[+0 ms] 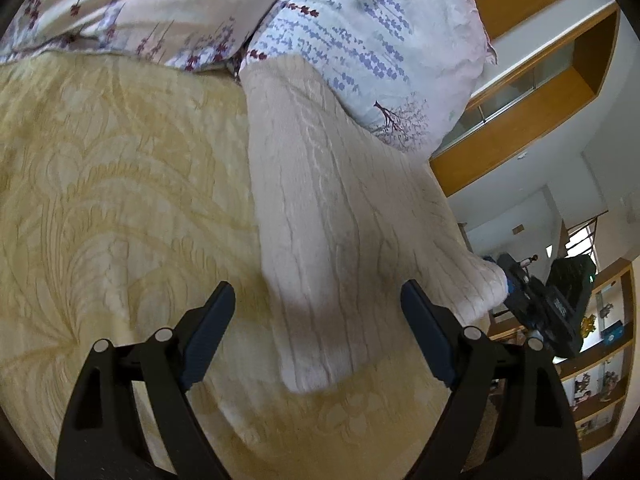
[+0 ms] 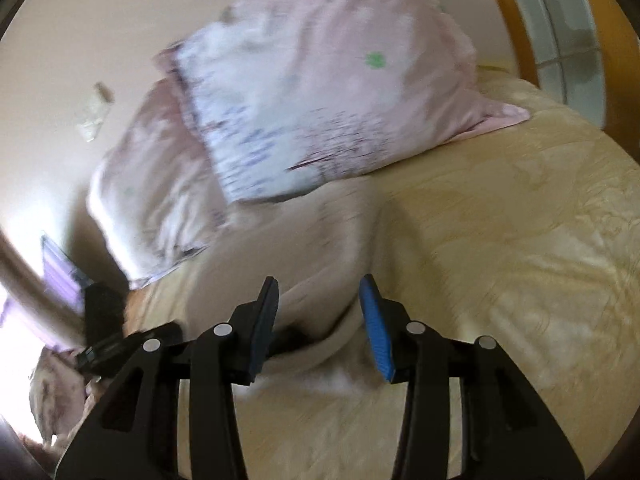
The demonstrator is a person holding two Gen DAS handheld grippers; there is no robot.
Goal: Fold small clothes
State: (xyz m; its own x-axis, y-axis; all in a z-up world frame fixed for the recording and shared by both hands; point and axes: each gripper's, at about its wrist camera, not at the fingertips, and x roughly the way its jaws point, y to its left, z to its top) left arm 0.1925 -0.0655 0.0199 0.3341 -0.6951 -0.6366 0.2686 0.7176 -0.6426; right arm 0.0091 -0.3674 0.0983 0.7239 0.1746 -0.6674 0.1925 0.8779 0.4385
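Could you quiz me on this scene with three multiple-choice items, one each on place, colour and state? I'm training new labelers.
1. Where does the knit garment lie?
A. on the bedspread
B. on a shelf
C. on the floor

2. What colour is the bedspread?
A. green
B. yellow
C. black

3. How is the left gripper?
A. shut on the garment
B. out of view
C. open

Key: 1 A, cloth rests on the bed below the pillow. 2 B, pale yellow pattern. 3 C, fingers stand wide apart.
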